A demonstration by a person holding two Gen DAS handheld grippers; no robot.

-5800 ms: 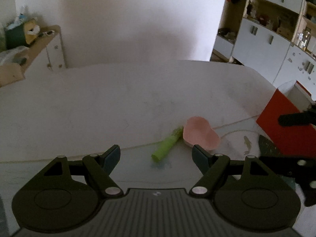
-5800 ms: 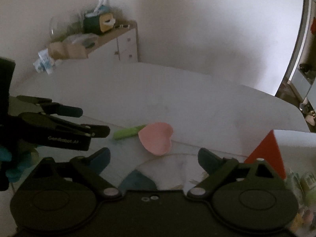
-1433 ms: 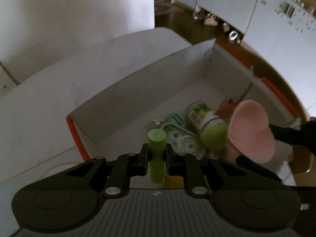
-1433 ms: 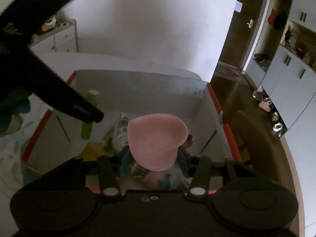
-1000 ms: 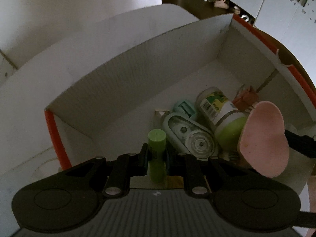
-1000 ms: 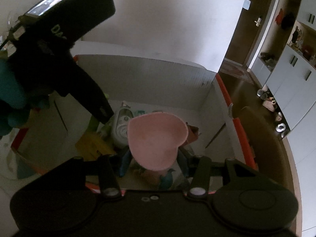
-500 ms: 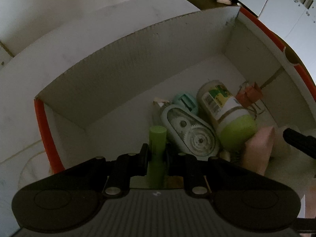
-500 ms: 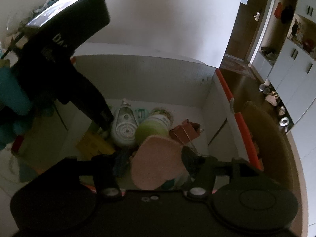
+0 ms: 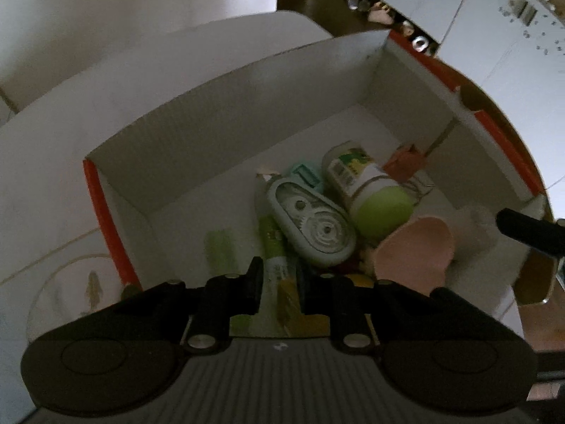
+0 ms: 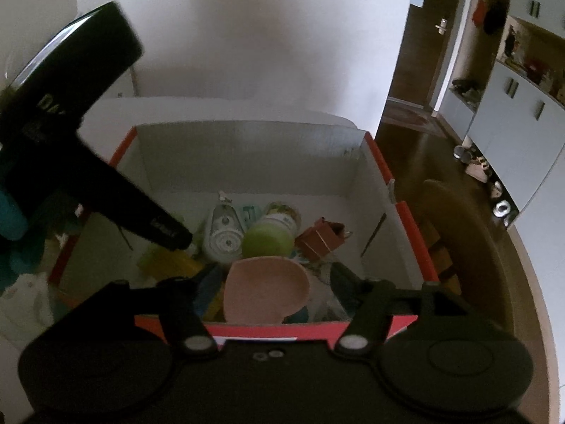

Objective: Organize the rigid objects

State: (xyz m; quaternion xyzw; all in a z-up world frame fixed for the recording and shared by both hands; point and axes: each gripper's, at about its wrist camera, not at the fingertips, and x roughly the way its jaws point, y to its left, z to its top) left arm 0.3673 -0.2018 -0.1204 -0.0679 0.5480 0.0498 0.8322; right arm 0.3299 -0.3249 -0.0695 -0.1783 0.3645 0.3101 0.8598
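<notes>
A white box with an orange rim [image 9: 106, 219] [image 10: 420, 247] holds several items. The pink heart-shaped dish [image 9: 413, 254] [image 10: 265, 289] lies inside it, loose between the spread fingers of my right gripper [image 10: 272, 286], which is open. The green tube [image 9: 273, 247] lies in the box, partly blurred, just ahead of my left gripper [image 9: 279, 279], whose jaws stand slightly apart and no longer grip it. The left gripper's body shows at the left of the right wrist view [image 10: 88, 176].
In the box lie a correction tape dispenser [image 9: 310, 222], a green-lidded jar [image 9: 370, 194], a brown binder clip [image 10: 319, 238] and a yellow item [image 10: 169, 261]. The white table [image 9: 53, 176] lies left of the box. Cabinets and a wooden chair [image 10: 459, 247] stand to the right.
Both grippers carried their items over the box and opened. The pink dish dropped into the box first; the green tube has now left the left gripper and lies inside.
</notes>
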